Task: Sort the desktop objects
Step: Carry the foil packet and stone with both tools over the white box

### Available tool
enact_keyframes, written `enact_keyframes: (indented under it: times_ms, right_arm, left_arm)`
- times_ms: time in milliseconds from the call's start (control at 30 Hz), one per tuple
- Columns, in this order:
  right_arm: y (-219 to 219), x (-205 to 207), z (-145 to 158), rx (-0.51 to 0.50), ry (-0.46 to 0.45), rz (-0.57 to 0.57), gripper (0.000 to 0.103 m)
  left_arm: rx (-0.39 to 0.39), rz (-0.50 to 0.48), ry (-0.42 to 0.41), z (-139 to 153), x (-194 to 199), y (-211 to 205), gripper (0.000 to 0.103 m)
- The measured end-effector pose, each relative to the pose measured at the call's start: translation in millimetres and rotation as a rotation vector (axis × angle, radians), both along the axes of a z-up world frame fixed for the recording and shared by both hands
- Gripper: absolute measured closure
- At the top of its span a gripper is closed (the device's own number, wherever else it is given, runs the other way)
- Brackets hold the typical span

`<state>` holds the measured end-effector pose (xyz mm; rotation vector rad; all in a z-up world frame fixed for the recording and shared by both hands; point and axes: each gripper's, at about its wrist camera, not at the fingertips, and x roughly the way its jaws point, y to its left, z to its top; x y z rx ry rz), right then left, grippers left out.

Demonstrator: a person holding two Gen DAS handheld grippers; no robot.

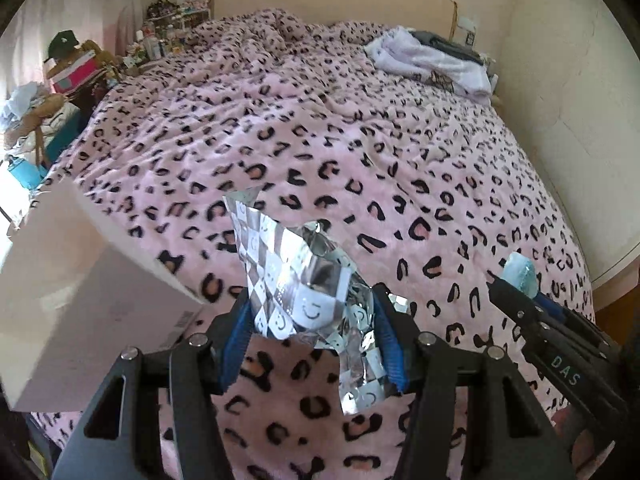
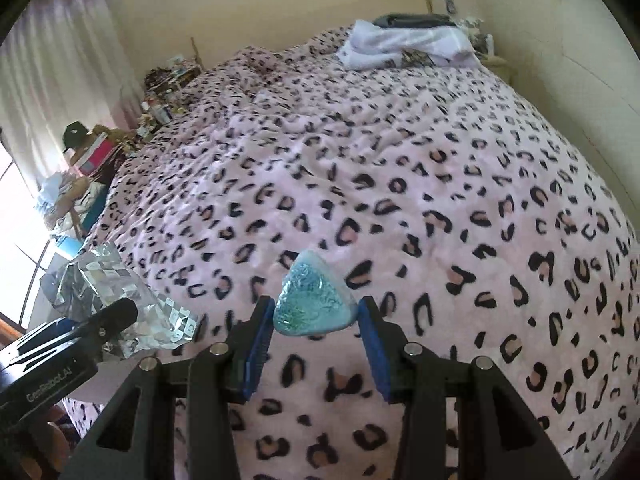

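Observation:
My left gripper [image 1: 310,312] is shut on a crinkled silver foil bag with a checkered smiley print [image 1: 296,280], held upright above the bed. The bag also shows at the left of the right wrist view [image 2: 120,292], with the left gripper [image 2: 116,314] beside it. My right gripper [image 2: 316,312] is shut on a small light-blue triangular pouch [image 2: 314,300], held above the blanket. In the left wrist view the right gripper [image 1: 508,280] shows at the right edge with the blue pouch [image 1: 520,274] at its tip.
A pink leopard-print blanket [image 1: 340,120] covers the whole bed. A pale cardboard box [image 1: 80,288] stands at the left, close to my left gripper. Folded white and grey clothes [image 1: 432,56] lie at the far right corner. Cluttered shelves and boxes [image 1: 72,68] stand left of the bed.

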<state>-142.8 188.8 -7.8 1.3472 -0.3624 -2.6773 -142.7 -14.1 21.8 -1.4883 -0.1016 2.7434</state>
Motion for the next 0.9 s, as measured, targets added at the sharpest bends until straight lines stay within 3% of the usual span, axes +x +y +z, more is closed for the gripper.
enact_keyframes:
  times_ms: [333,900]
  right_arm:
    - [-53,25,54,0.003,0.067,0.096,0.059]
    - [-174,44,87,0.097,0.052,0.322,0.059]
  left_arm:
    - [-0.005,0.083,0.074,63,53,-50,0.046]
    - [-0.022,0.257,0.124,107,115,-140,0.046]
